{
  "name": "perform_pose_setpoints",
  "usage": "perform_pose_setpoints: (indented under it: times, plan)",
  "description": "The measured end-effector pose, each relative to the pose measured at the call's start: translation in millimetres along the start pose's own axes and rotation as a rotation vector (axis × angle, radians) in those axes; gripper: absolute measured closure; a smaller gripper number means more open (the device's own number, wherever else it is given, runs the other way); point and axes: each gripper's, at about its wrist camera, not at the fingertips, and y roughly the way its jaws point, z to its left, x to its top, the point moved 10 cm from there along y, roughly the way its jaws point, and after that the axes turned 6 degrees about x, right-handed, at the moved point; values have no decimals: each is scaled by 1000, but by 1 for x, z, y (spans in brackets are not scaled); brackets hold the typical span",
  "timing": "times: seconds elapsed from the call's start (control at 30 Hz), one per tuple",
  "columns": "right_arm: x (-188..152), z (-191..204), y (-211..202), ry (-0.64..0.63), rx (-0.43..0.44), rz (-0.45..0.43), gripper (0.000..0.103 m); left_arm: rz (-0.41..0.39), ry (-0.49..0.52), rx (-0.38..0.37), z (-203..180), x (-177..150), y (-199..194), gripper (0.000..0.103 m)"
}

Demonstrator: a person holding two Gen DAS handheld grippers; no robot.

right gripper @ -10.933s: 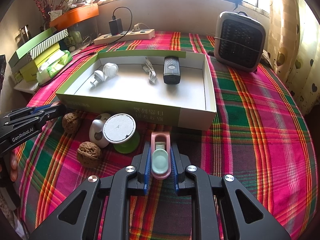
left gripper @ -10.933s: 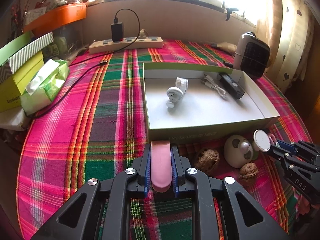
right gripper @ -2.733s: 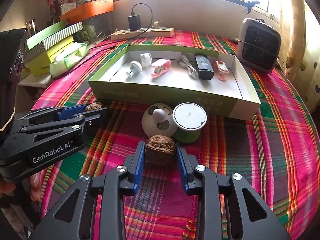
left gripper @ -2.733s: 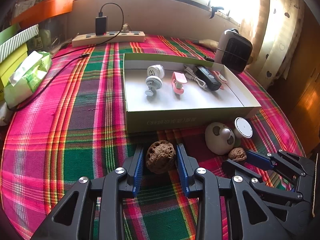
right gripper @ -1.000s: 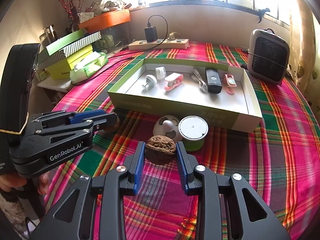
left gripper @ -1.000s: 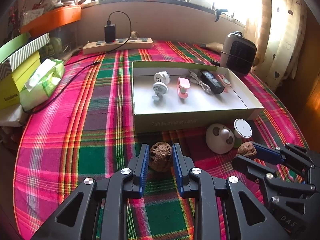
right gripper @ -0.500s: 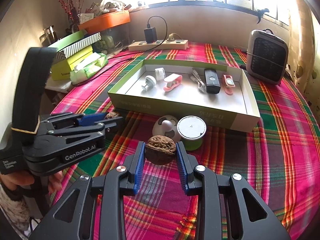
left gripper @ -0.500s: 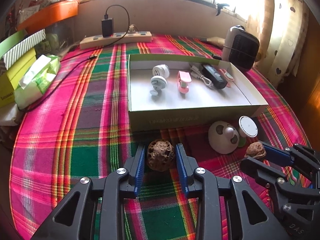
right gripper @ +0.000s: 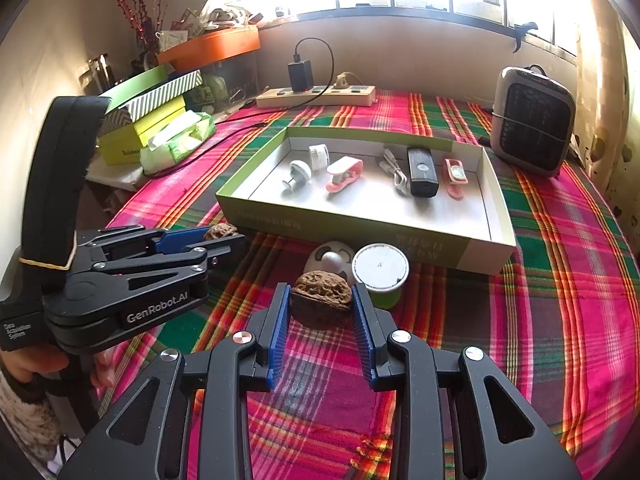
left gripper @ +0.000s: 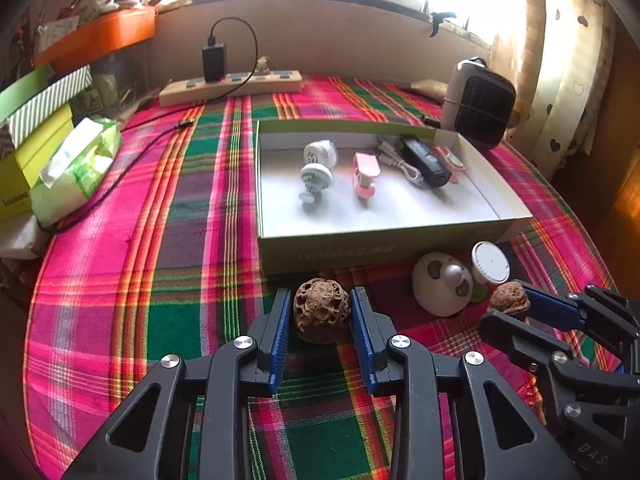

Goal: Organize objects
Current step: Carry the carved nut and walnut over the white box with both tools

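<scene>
Two brown walnuts lie in front of the open green-and-white box (left gripper: 380, 246). One walnut (left gripper: 322, 310) rests on the plaid cloth between the blue pads of my left gripper (left gripper: 318, 300); a narrow gap shows at its left pad, so the jaws stand open around it. The other walnut (right gripper: 320, 298) is pinched between the pads of my right gripper (right gripper: 320, 294) and hangs just above the cloth. In the right wrist view, my left gripper (right gripper: 236, 242) is at the left, its walnut (right gripper: 220, 232) half hidden. The box (right gripper: 360, 228) holds several small gadgets.
A white round toy (left gripper: 440, 288) and a white-lidded green jar (left gripper: 490, 263) stand between the two grippers, against the box front. A small heater (left gripper: 480, 104) is at the back right, a power strip (left gripper: 232, 86) at the back, and a tissue pack (left gripper: 76, 168) and stacked boxes at the left.
A second ago my left jaws pressed on their walnut; they have since widened off it and it sits loose between them. The right gripper and its walnut have not moved.
</scene>
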Motion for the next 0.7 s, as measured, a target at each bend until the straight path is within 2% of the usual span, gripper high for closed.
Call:
perform_pose_setpoints:
  times: [0.33,0.5,0.7]
  plan:
    - [33,-7,-7,-24,-10,-41,71,-54,-2,-26,-3,31,-14,75]
    - [63,-21,-5,-39,-32,-58,71,-57,25,-31,-8,45,-8,75]
    - [93,-34,9,-60,-43,-59,71,-49,11,-36,-9,57,4,75]
